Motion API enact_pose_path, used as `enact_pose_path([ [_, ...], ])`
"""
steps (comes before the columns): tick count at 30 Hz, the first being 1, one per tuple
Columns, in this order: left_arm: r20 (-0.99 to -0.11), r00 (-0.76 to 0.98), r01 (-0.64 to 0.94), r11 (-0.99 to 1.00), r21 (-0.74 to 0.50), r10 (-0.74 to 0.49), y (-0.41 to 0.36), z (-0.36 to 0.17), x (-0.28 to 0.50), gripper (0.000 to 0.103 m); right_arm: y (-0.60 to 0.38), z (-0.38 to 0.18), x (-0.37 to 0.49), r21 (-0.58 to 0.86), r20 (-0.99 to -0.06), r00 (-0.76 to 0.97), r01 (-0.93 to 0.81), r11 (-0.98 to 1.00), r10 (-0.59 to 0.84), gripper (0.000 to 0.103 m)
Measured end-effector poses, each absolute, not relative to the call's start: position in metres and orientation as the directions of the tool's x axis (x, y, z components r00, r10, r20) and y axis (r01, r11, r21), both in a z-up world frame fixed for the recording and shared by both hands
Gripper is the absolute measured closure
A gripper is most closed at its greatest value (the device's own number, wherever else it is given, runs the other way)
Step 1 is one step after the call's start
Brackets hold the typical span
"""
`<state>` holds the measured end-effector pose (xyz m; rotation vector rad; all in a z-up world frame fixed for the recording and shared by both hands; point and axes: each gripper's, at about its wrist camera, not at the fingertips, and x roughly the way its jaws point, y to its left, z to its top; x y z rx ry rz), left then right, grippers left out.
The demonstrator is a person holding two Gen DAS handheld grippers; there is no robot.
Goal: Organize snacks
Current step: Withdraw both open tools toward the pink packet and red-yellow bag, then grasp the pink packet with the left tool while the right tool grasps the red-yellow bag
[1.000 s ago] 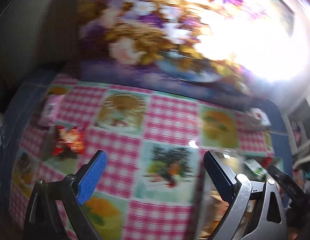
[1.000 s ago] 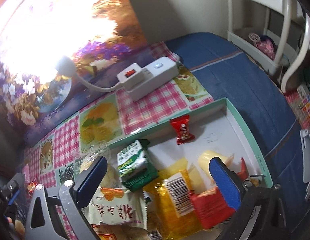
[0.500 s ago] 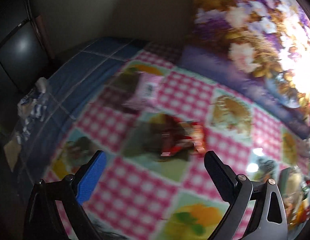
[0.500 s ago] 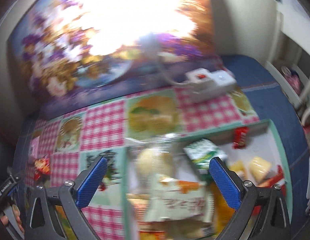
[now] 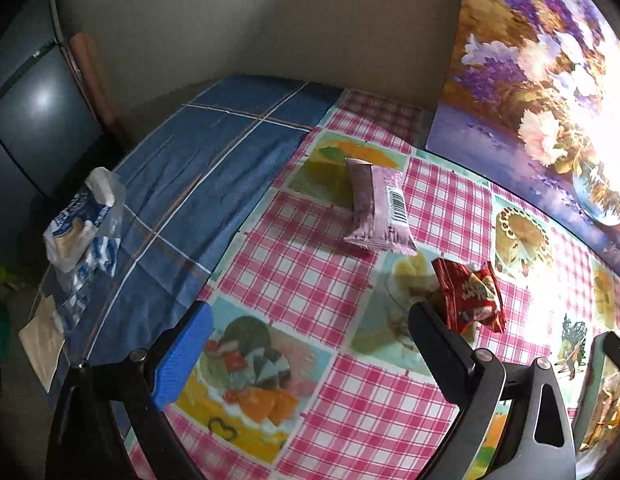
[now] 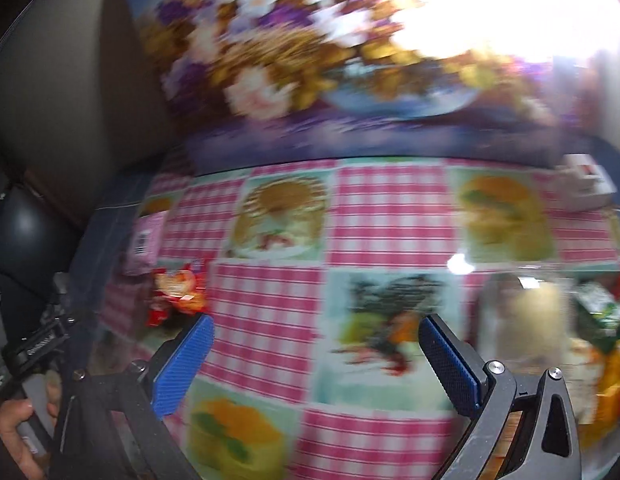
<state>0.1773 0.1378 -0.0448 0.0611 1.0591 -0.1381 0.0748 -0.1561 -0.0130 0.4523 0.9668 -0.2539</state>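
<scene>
A pink snack packet (image 5: 378,208) with a barcode lies flat on the checked tablecloth (image 5: 302,264). A crumpled red snack packet (image 5: 470,296) lies just beyond my left gripper's right finger. My left gripper (image 5: 306,344) is open above the cloth with nothing between its fingers. In the blurred right wrist view both packets show at the left, the pink packet (image 6: 144,240) and the red packet (image 6: 176,292). My right gripper (image 6: 316,360) is open and empty over the cloth. The snack box (image 6: 602,268) with several packets sits at the right edge.
A flower painting (image 5: 542,72) leans against the wall behind the table. A clear plastic bag (image 5: 80,228) lies on the blue cloth at the left. A white power strip (image 6: 586,180) sits at the back right. A hand (image 6: 14,436) holds the left gripper's handle.
My left gripper has swung left towards the two loose packets, which are now close and sharp. My right gripper has turned left away from the snack box, now at its right edge.
</scene>
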Motion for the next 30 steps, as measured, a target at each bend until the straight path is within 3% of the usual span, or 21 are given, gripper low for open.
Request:
enact_pose_path([
  [10, -0.894, 0.425, 0.247, 0.968, -0.035, -0.140, 0.135, -0.055, 0.215, 0.005, -0.076, -0.045, 0.158, 0.291, -0.856, 0.503, 0.277, 0.916, 0.120, 0.000],
  [22, -0.884, 0.390, 0.294, 0.945, -0.146, -0.258, 0.111, -0.061, 0.264, 0.005, -0.070, -0.076, 0.195, 0.209, -0.889, 0.454, 0.293, 0.933, 0.057, 0.000],
  [27, -0.894, 0.364, 0.292, 0.944, -0.156, -0.261, 0.085, -0.075, 0.282, 0.005, -0.089, -0.077, 0.192, 0.206, -0.889, 0.455, 0.314, 0.927, 0.043, 0.006],
  [30, -0.902, 0.351, 0.301, 0.943, -0.145, -0.251, 0.077, -0.086, 0.286, 0.005, -0.099, -0.076, 0.188, 0.230, -0.885, 0.462, 0.318, 0.920, 0.061, 0.016],
])
